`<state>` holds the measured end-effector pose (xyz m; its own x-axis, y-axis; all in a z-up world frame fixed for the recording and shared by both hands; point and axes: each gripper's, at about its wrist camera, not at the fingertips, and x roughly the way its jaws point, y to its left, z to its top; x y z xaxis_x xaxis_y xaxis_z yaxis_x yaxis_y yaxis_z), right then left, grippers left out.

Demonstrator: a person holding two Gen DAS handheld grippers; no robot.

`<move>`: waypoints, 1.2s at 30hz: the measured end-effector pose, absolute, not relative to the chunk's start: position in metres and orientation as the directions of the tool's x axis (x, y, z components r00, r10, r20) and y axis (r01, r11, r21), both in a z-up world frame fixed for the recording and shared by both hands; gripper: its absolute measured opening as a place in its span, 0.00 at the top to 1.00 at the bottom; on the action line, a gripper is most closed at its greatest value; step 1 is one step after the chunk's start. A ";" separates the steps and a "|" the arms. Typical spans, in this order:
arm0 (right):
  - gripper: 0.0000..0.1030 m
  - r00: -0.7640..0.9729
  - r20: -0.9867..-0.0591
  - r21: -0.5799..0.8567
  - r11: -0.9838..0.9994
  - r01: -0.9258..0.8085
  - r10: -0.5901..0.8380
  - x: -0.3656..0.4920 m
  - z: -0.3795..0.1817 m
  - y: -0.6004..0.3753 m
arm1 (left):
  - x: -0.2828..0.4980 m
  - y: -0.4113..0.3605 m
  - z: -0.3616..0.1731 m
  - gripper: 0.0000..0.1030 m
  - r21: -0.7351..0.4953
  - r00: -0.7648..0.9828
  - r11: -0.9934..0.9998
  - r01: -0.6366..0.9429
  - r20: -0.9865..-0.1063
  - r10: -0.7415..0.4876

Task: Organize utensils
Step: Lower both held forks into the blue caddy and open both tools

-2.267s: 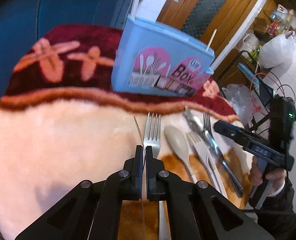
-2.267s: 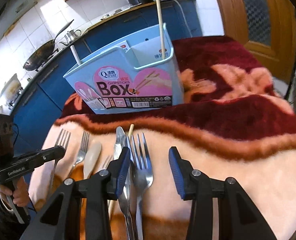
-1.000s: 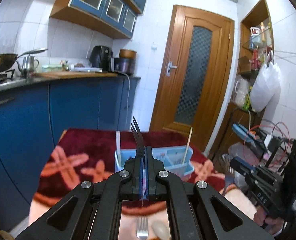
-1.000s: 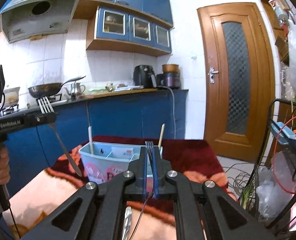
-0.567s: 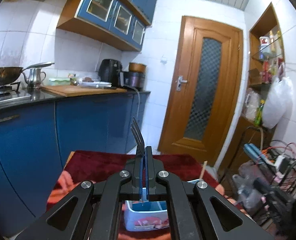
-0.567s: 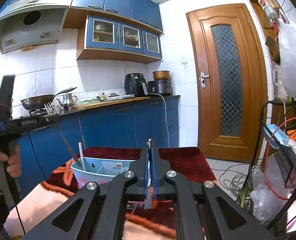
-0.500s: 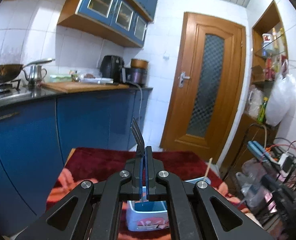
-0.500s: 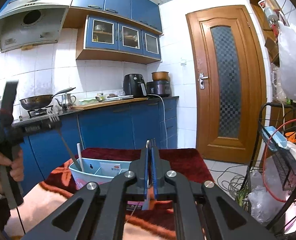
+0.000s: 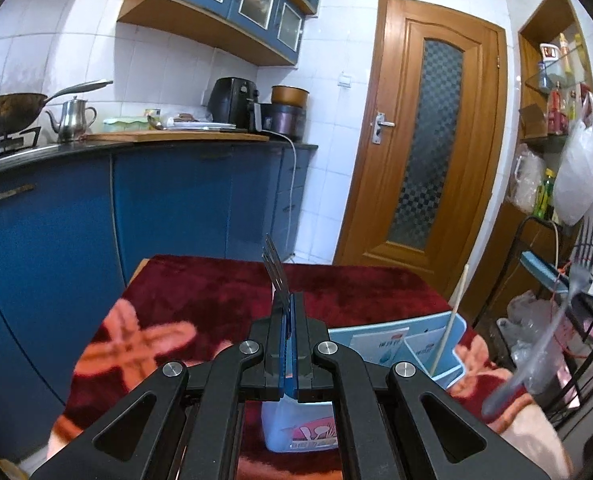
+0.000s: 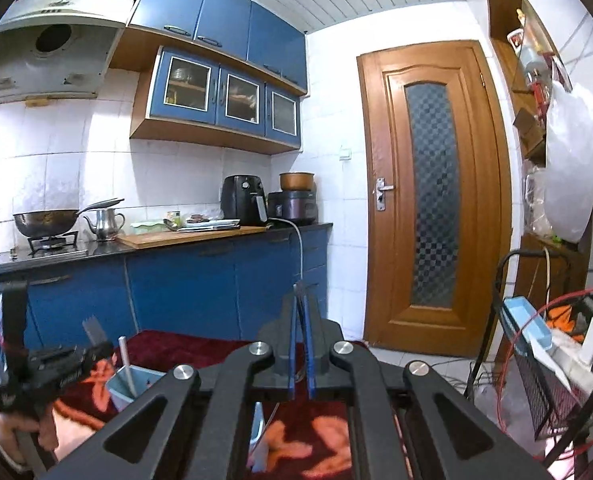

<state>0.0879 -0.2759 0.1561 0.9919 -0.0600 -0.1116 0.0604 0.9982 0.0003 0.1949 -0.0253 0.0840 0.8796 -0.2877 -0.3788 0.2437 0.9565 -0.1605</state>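
Note:
My left gripper (image 9: 289, 312) is shut on a metal fork (image 9: 274, 270) whose tines stick up past the fingers. It hangs just above and left of the light blue chopsticks box (image 9: 396, 346), which stands on the red and cream blanket (image 9: 200, 300). A wooden chopstick (image 9: 454, 312) stands in the box. My right gripper (image 10: 301, 308) is shut on a second fork (image 10: 298, 286), seen edge-on, and is raised over the table. That fork (image 9: 578, 276) shows blurred at the right of the left wrist view. The right wrist view has the left gripper (image 10: 96, 350), its fork (image 10: 94, 332) and the box (image 10: 130, 390) at lower left.
A blue kitchen counter (image 9: 144, 200) with a wok, a kettle and appliances runs behind the table. A wooden door (image 9: 428, 152) is at the back right. A wire rack (image 10: 536, 360) with cables and bags stands right of the table. A person's hand (image 10: 16, 428) holds the left gripper.
Both grippers lifted forks off the blanket. The left one then moved forward and down, bringing the box close beneath it. The right one rose, so the box sank in its view.

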 end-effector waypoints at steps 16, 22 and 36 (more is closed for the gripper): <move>0.95 0.983 -0.179 -0.090 0.996 0.022 -0.038 0.145 0.130 -0.243 | 0.200 -0.029 0.062 0.99 -0.167 0.863 0.948 0.272 -0.393 -0.317; 0.95 0.970 -0.242 -0.057 0.998 -0.011 -0.003 0.159 0.111 -0.240 | 0.201 -0.028 0.056 0.99 -0.178 0.854 0.945 0.274 -0.407 -0.324; 0.83 0.967 -0.248 0.042 0.998 -0.039 0.048 0.156 0.109 -0.253 | 0.201 -0.022 0.055 0.77 -0.221 0.842 0.936 0.274 -0.414 -0.344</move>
<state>0.1559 -0.2527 0.1092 0.9675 0.0481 -0.2484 -0.0389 0.9984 0.0415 0.2009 -0.0220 0.0555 0.8424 -0.3445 -0.4143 0.2741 0.9360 -0.2209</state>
